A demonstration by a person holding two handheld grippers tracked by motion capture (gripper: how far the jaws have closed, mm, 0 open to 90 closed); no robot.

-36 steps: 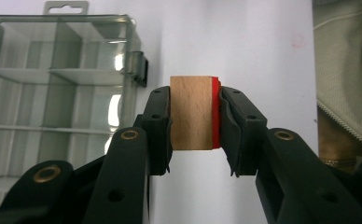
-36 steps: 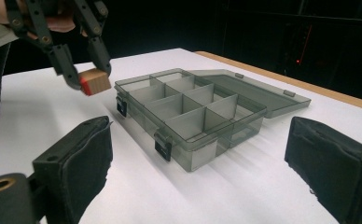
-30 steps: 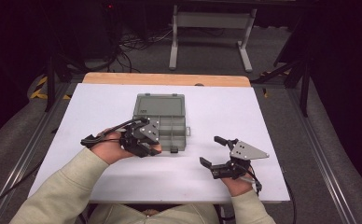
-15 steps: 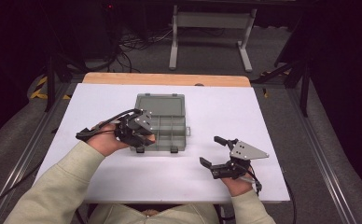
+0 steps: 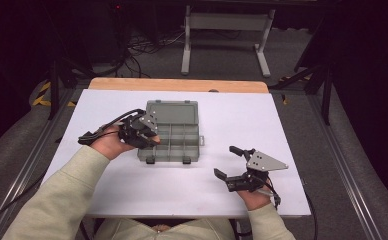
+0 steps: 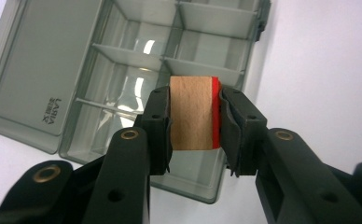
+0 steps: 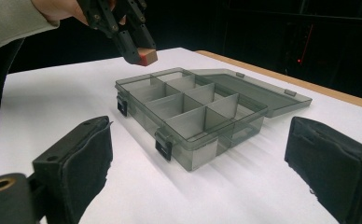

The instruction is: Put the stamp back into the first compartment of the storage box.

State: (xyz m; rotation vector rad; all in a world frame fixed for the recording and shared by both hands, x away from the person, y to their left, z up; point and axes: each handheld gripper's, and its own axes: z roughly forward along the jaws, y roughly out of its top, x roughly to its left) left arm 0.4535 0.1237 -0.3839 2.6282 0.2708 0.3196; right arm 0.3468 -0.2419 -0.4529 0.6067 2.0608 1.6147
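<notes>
My left claw (image 6: 193,116) grips a wooden block (image 6: 193,113) above the open box (image 5: 173,131), ready to drop it in a compartment; my right claw (image 5: 227,162) waits released beside the box.

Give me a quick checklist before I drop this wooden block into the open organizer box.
1. Block clamped in left hand-held gripper: ok.
2. Box lid open, lying flat: ok.
3. Compartments free of other items: ok.
4. Block above the box, not touching it: ok.
5. Which compartment lies directly under the block: cannot tell.
6. Right hand-held gripper open, apart from the box: ok.
</notes>
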